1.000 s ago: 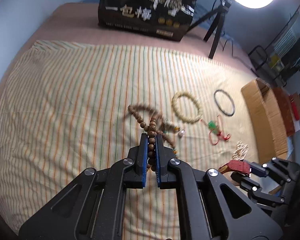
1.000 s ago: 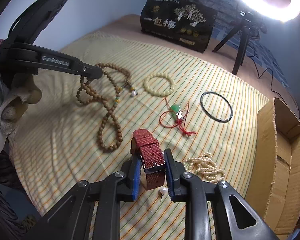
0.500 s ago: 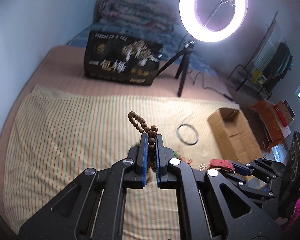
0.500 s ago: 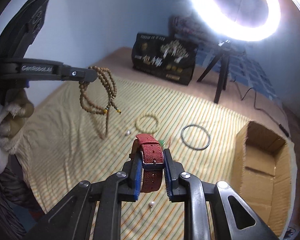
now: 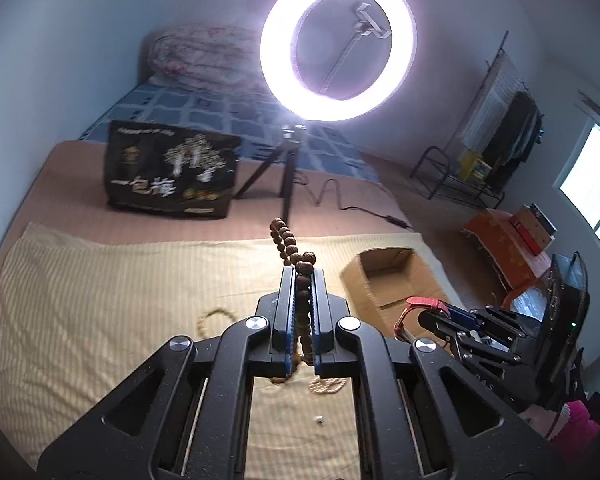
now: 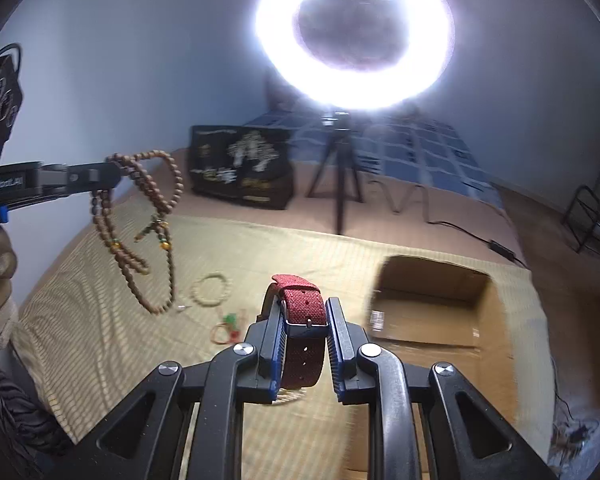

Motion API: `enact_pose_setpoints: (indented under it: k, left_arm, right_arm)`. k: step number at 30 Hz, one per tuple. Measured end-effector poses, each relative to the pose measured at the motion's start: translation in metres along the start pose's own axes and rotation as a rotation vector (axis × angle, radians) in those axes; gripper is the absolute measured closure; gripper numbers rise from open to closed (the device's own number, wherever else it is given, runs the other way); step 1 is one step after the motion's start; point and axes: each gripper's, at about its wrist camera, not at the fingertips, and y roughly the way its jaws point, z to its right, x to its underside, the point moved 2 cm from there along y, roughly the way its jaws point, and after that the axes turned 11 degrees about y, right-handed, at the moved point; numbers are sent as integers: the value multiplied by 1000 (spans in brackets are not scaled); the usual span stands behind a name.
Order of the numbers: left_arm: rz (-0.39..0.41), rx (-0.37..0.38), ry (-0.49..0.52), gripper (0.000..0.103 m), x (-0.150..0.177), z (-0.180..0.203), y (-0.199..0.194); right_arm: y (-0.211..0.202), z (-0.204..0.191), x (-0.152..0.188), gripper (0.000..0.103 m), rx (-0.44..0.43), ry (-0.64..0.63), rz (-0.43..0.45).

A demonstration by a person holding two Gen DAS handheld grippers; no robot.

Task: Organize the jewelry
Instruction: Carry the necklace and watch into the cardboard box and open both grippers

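Observation:
My left gripper (image 5: 303,276) is shut on a long brown bead necklace (image 5: 290,242), lifted off the striped cloth (image 5: 100,300). From the right wrist view the necklace (image 6: 156,220) dangles in loops from that left gripper (image 6: 114,174). My right gripper (image 6: 303,306) is shut on a red watch strap (image 6: 302,304), raised above the cloth; it shows at right in the left view (image 5: 424,310). An open cardboard box (image 6: 428,304) lies right of it. A cream bead bracelet (image 6: 211,288) and a red cord with green pendant (image 6: 228,322) lie on the cloth.
A ring light (image 5: 338,44) on a tripod (image 5: 284,176) and a black printed bag (image 5: 172,174) stand at the back of the bed. A pearl strand (image 5: 326,386) and a small loose bead (image 5: 320,421) lie on the cloth. Shelves and furniture (image 5: 512,236) fill the right.
Both grippers rose from the cloth and tilted up, the left lifting the brown necklace clear, the right carrying the red strap toward the cardboard box.

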Motion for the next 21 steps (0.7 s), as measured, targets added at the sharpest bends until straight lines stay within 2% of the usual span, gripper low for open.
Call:
enact_pose_setpoints:
  k: [13, 21]
  left_arm:
    - [16, 133, 88, 99, -21, 88, 41]
    - [9, 183, 106, 99, -23, 131, 72]
  right_arm:
    - [-21, 112, 19, 85, 182, 144, -14]
    - [-25, 152, 29, 85, 251, 197, -45]
